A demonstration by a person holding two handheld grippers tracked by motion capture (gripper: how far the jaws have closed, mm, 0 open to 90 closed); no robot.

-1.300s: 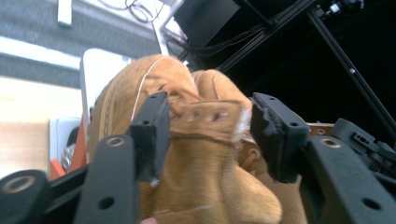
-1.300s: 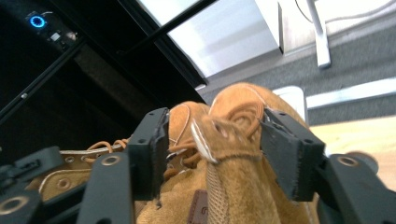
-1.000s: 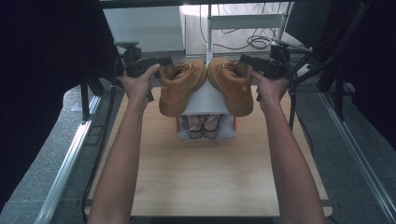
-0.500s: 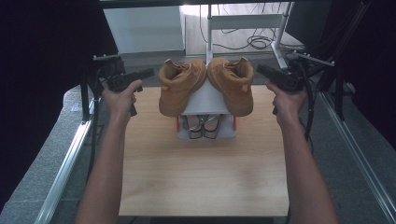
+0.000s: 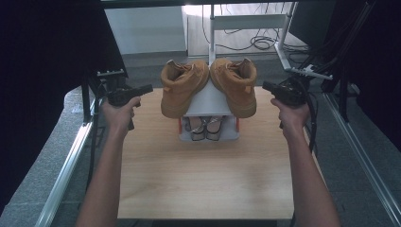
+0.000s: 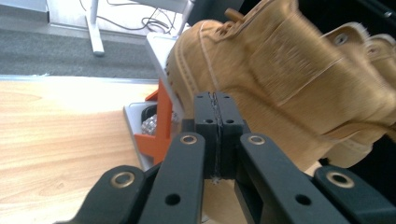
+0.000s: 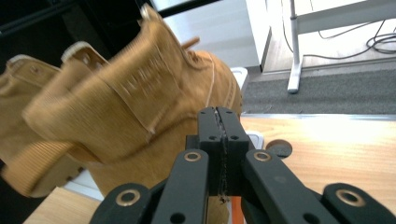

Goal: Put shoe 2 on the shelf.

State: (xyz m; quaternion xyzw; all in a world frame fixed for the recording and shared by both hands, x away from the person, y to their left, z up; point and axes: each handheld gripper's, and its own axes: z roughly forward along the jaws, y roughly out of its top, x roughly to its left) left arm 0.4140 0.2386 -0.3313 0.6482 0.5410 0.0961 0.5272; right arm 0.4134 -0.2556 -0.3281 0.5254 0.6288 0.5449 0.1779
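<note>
From the high view, 2 tan boots sit on the white rack (image 5: 208,101) at 12 o'clock on the table (image 5: 208,179): the left boot (image 5: 182,87) and the right boot (image 5: 235,85). The left gripper (image 5: 147,88) hangs at 9 o'clock of them, the right gripper (image 5: 267,86) at 3 o'clock, both apart from the boots.

In the left gripper view, the jaws have just closed flat together on nothing, the left boot (image 6: 280,84) beyond.

In the right gripper view, its jaws likewise meet empty before the right boot (image 7: 140,112).
</note>
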